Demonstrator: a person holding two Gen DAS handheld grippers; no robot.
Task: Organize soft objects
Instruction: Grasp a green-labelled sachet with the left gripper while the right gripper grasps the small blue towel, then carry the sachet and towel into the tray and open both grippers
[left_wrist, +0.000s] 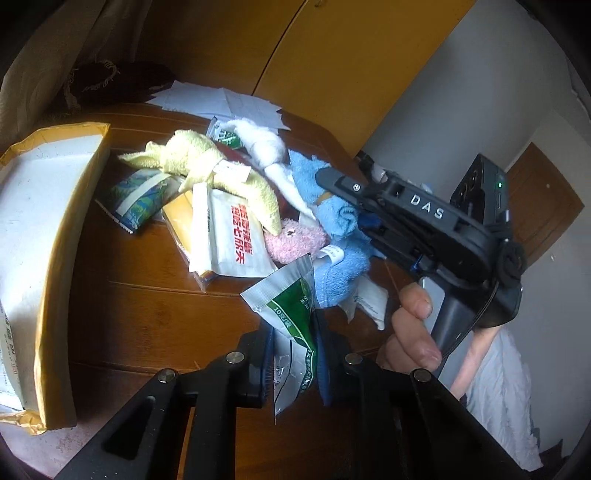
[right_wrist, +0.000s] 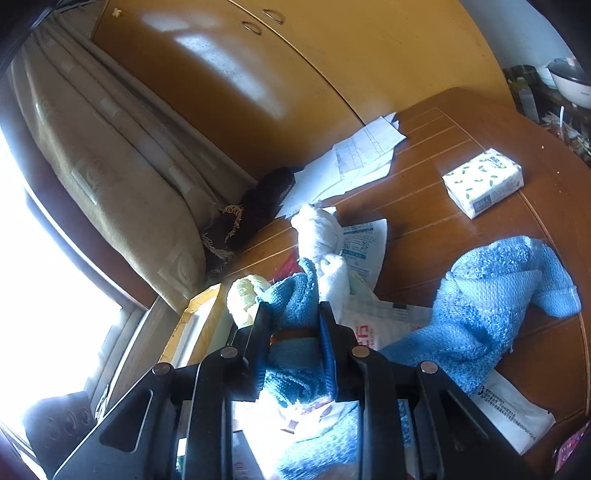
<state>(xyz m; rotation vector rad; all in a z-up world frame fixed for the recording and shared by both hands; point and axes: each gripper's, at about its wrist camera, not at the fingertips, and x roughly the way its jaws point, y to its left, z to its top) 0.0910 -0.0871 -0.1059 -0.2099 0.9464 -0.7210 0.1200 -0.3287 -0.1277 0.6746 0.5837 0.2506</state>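
Note:
A pile of soft things lies on the brown wooden table: a yellow towel, a white cloth, a pink plush and a blue towel. My left gripper is shut on a silver and green sachet, held above the table. My right gripper is shut on a fold of the blue towel; the rest of that towel spreads to the right. The right gripper also shows in the left wrist view, reaching into the pile.
A large padded envelope lies at the left. Flat packets and a green-blue pouch lie under the pile. Papers and a tissue pack lie on the table. A curtain and a cabinet stand behind.

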